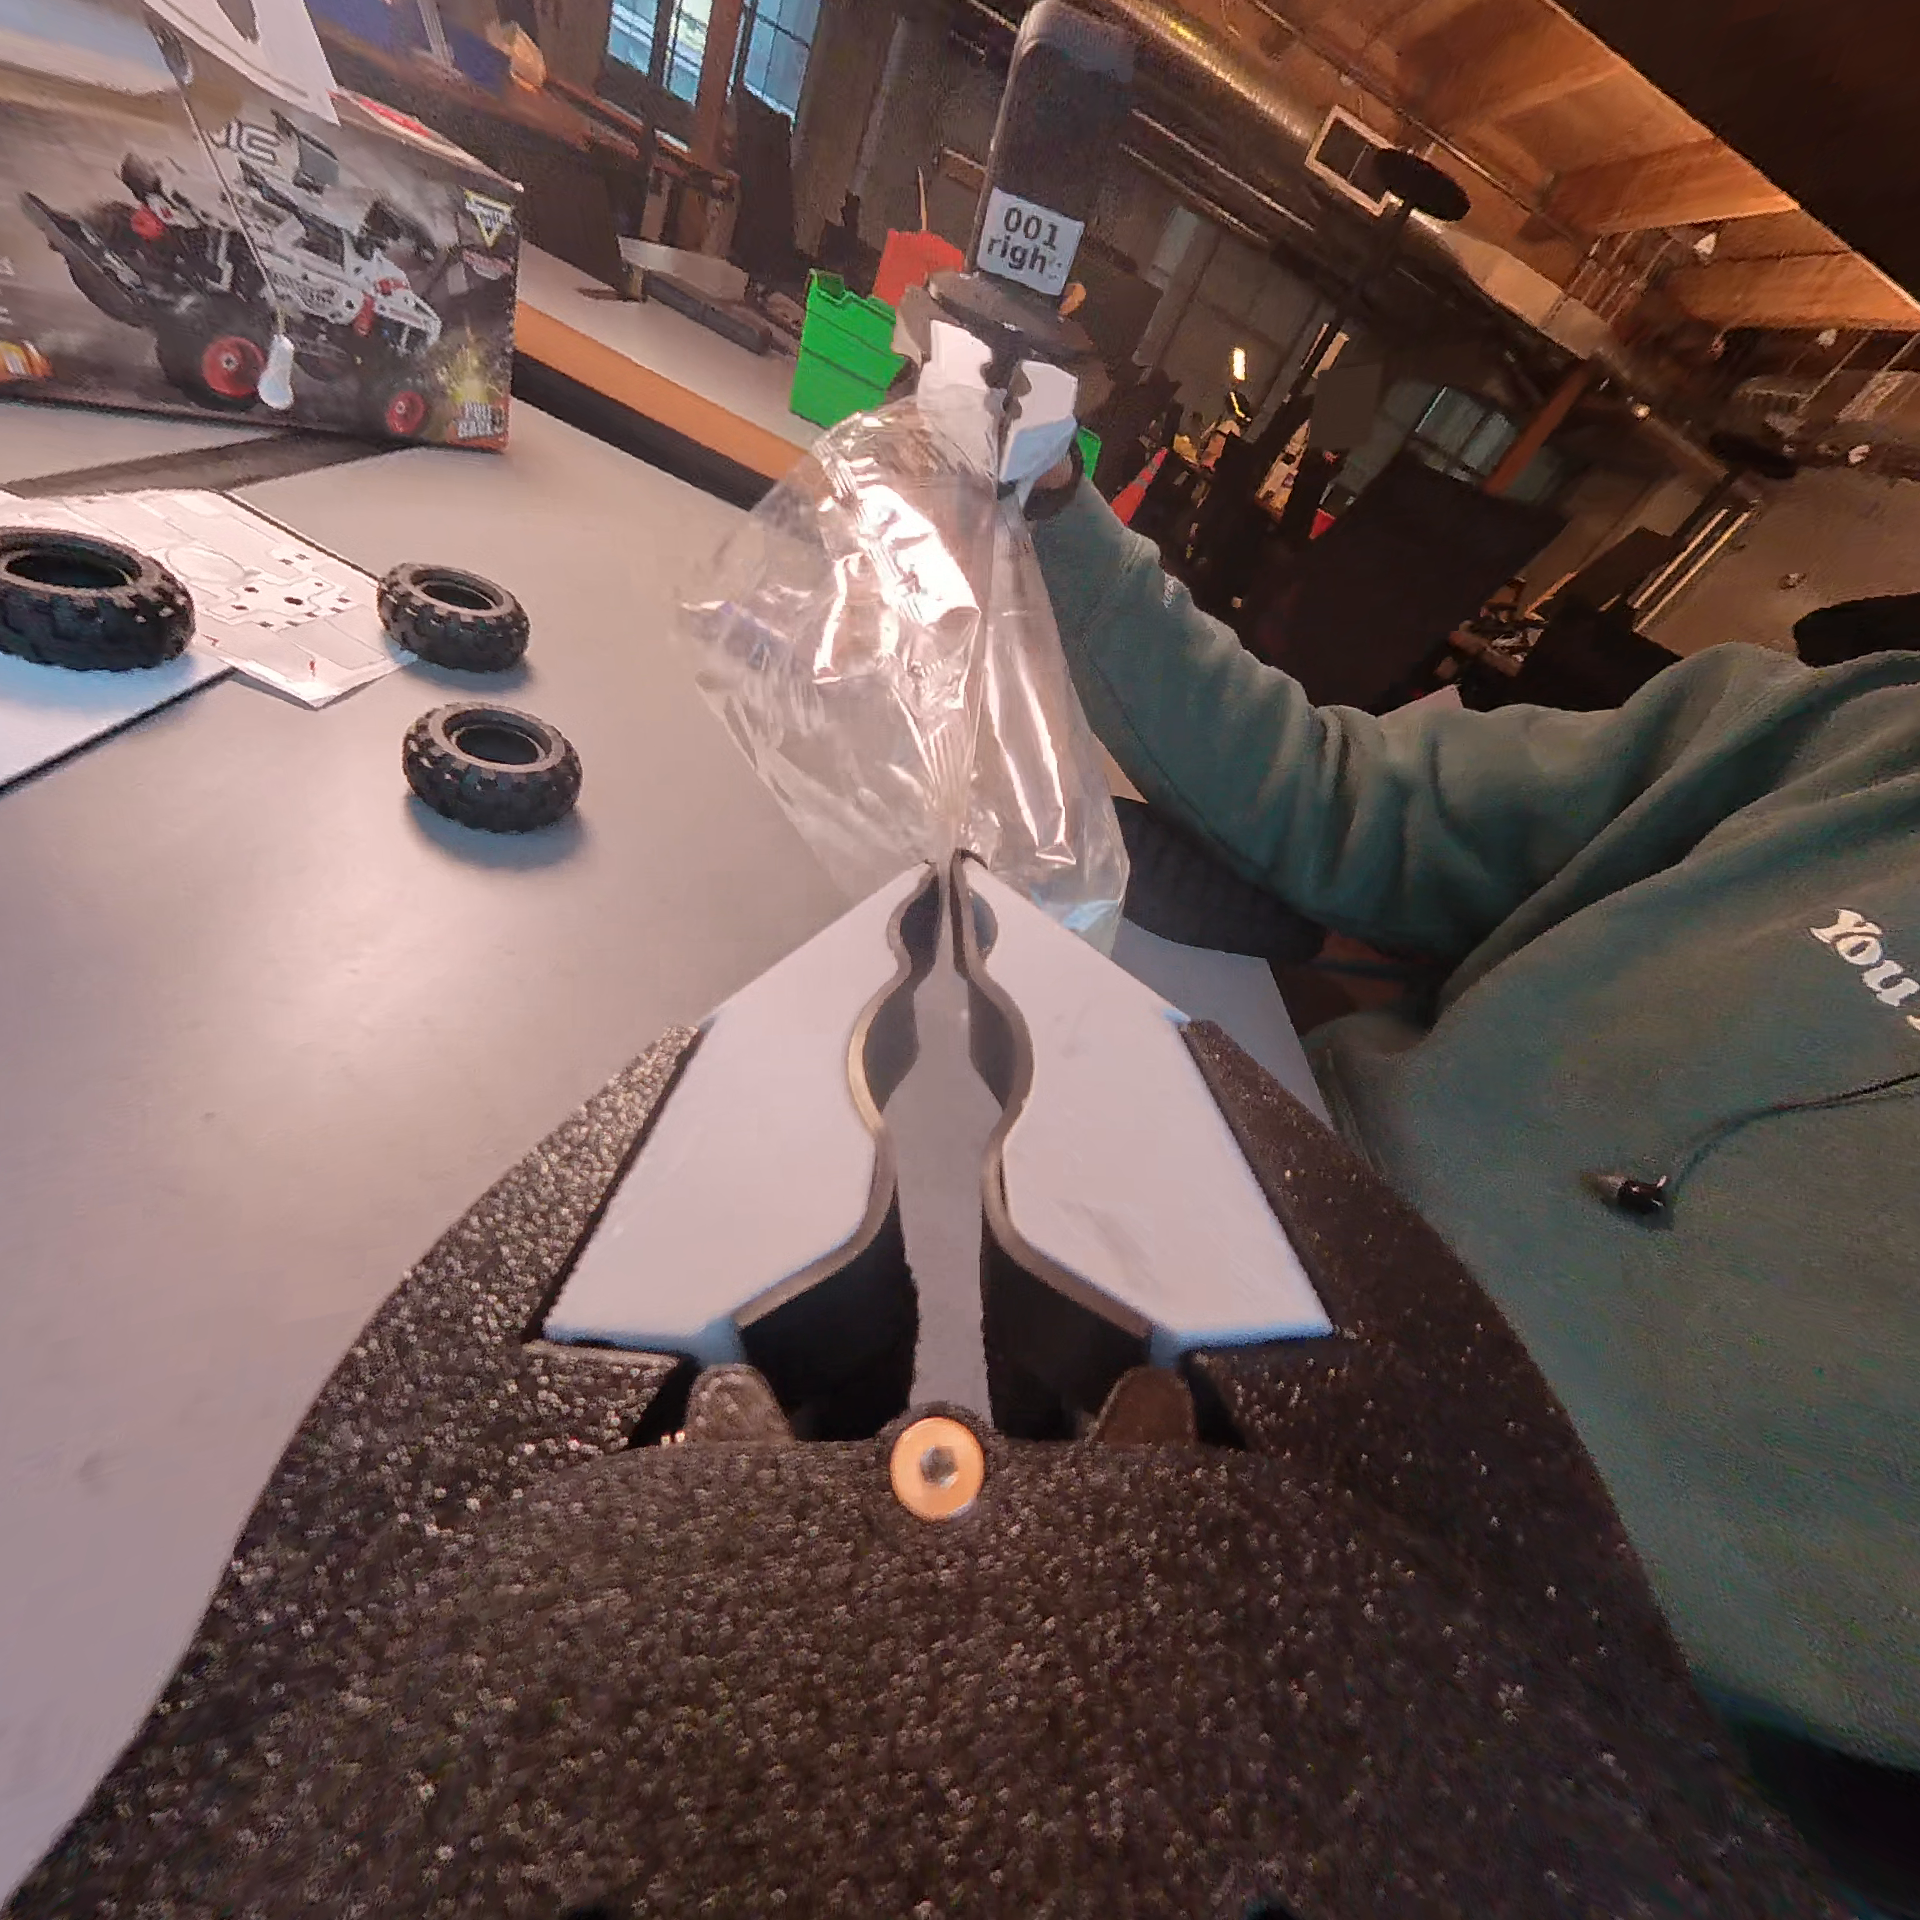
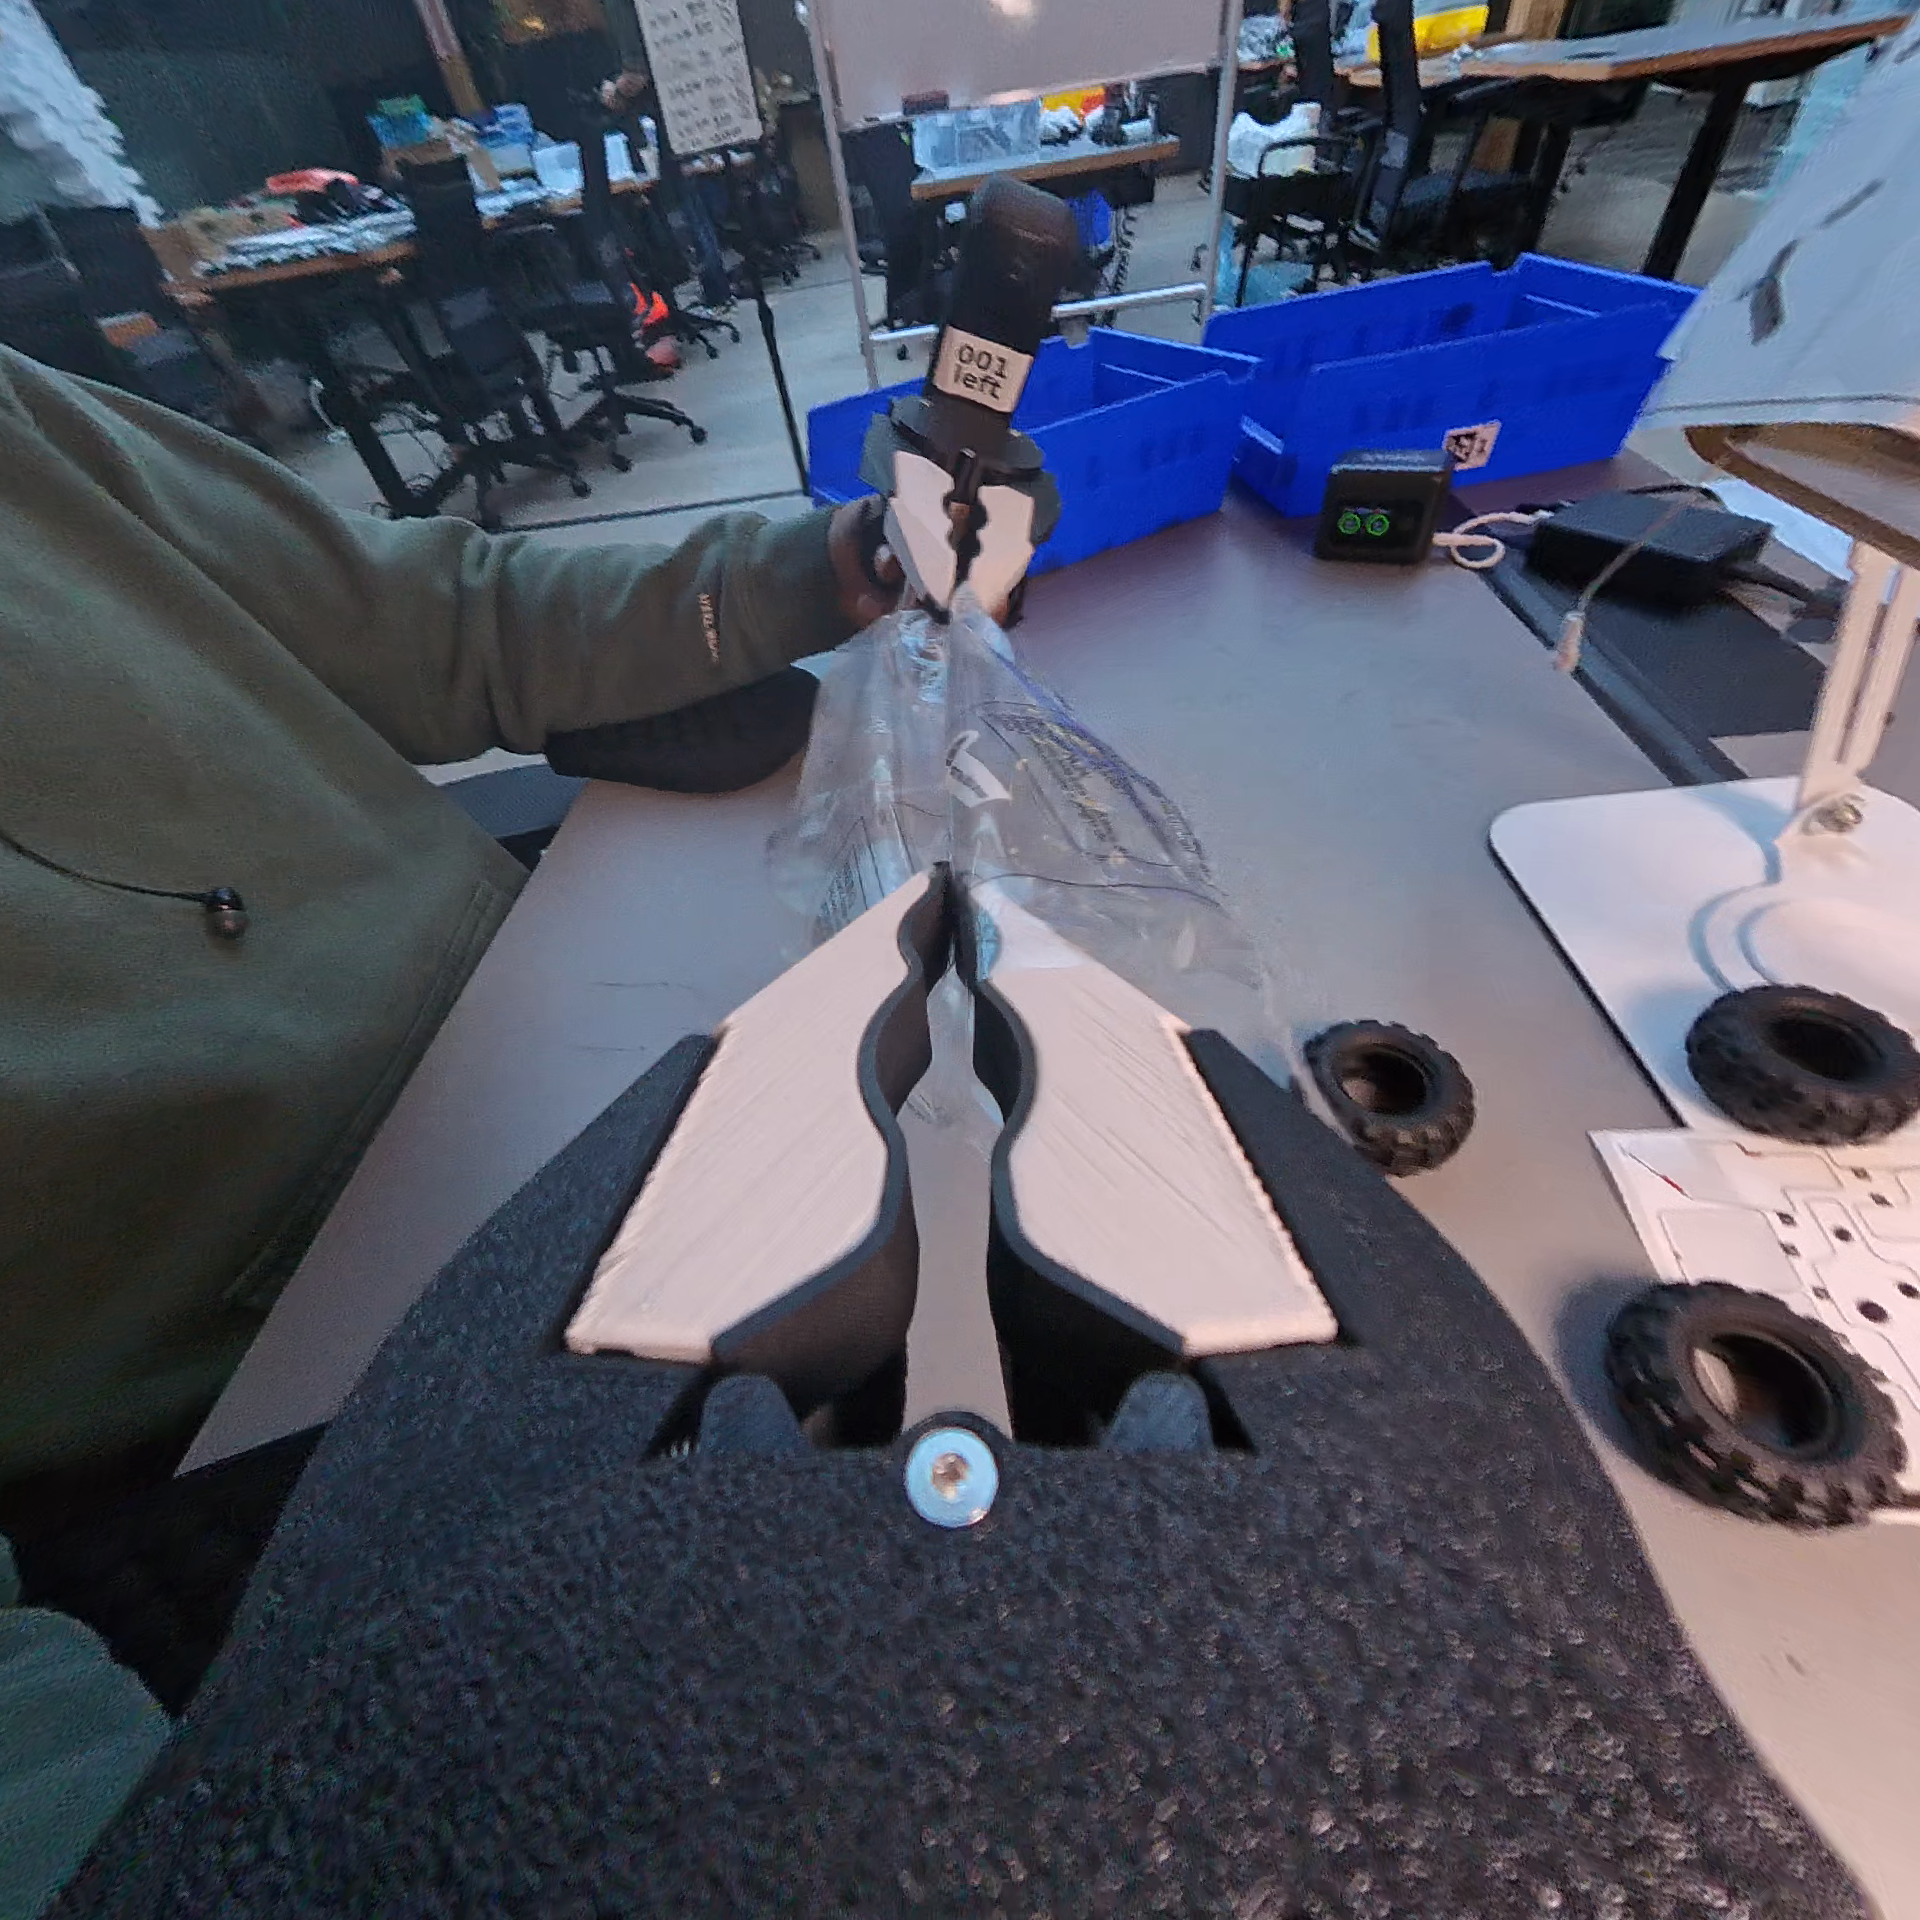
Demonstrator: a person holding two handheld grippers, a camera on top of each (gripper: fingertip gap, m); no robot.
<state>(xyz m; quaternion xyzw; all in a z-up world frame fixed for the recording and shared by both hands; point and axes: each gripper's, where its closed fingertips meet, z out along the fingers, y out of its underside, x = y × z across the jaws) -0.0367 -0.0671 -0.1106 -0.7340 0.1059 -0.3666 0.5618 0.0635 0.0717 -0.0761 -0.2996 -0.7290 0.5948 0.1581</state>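
A clear plastic bag [image 1: 914,665] hangs stretched between my two grippers above the grey table [image 1: 260,987]. My left gripper [image 1: 954,862] is shut on one end of the bag. My right gripper [image 2: 951,883] is shut on the other end of the same bag [image 2: 977,779]. Each gripper shows in the other's view: the right one [image 1: 1003,416] higher up, the left one [image 2: 951,582] farther off. The bag looks empty, with printing on it.
Three black toy tyres [image 1: 488,764] [image 1: 452,615] [image 1: 88,608] lie on the table beside a printed sheet [image 1: 260,592] and a toy truck box [image 1: 260,281]. Blue bins [image 2: 1434,374], a small black device [image 2: 1377,509] and a white lamp base [image 2: 1704,914] stand nearby. A person's green sleeve [image 1: 1351,790] is to the right. My right fingertips sit around 20 cm from my left ones.
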